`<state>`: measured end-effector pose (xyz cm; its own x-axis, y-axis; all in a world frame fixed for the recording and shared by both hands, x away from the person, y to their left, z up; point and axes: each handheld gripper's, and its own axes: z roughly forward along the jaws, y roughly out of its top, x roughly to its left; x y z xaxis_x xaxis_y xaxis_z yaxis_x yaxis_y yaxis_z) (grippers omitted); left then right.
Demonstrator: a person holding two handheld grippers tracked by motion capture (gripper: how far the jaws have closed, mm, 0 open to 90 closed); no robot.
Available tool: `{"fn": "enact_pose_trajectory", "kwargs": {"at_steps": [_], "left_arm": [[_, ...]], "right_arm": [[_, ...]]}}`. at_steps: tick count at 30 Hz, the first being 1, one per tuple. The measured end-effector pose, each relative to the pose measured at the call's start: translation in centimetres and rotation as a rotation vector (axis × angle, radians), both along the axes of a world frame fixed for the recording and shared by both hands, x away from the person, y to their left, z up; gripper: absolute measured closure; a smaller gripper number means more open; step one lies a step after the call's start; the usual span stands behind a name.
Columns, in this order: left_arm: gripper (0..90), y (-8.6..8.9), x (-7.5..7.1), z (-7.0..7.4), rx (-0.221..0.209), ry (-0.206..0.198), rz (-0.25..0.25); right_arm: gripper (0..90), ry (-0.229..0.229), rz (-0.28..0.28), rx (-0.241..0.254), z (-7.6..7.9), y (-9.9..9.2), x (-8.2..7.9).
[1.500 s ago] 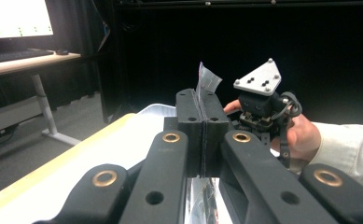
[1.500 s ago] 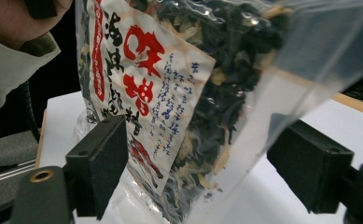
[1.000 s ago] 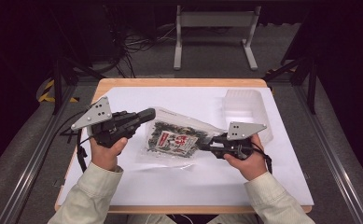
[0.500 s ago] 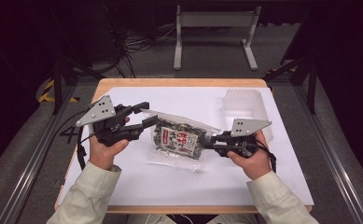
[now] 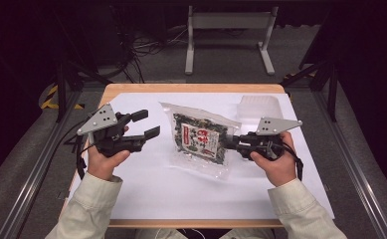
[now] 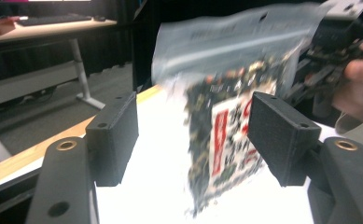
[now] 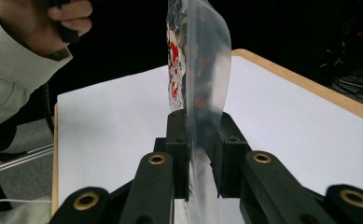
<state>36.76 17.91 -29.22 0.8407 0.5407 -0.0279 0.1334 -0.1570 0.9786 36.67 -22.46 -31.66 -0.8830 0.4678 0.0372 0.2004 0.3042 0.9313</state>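
A clear plastic bag of dark dried food with a red-and-white label point(image 5: 201, 139) hangs above the white sheet. My right gripper point(image 5: 231, 142) is shut on its right edge; in the right gripper view the clear film point(image 7: 202, 116) is pinched between both pads. My left gripper point(image 5: 146, 124) stands to the left of the bag with its jaws apart and nothing between them; they have just been opening. In the left gripper view the bag point(image 6: 230, 116) hangs ahead, blurred, beyond the two pads point(image 6: 116, 135).
A white sheet point(image 5: 151, 189) covers most of the wooden table point(image 5: 191, 88). A clear plastic tray point(image 5: 258, 105) lies at the back right of the sheet. A metal stand and cables are on the floor beyond the table.
My left gripper has let go of the bag's left edge, opened and drawn back to the left. The right gripper has lifted the bag a little off the sheet.
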Motion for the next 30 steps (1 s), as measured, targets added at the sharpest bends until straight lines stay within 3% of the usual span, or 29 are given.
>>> {"fn": "enact_pose_trajectory", "kwargs": {"at_steps": [17, 20, 23, 30], "left_arm": [[22.9, 1.4, 1.2, -3.0, 0.046, 0.054, 0.076], [22.1, 1.6, 1.4, -3.9, 0.068, 0.076, 0.096], [21.8, 1.7, 1.6, -5.1, 0.118, 0.101, 0.131], [20.9, 2.7, 2.1, -7.9, 0.144, 0.170, 0.172]], "right_arm": [[78.7, 0.020, -0.134, 0.060, 1.9, -2.3, 0.5], [78.6, 0.019, -0.152, 0.068, 2.3, -2.8, 0.6], [78.6, 0.019, -0.173, 0.073, 2.8, -3.3, 0.7], [78.6, 0.011, -0.214, 0.075, 3.6, -4.5, 0.8]]}}
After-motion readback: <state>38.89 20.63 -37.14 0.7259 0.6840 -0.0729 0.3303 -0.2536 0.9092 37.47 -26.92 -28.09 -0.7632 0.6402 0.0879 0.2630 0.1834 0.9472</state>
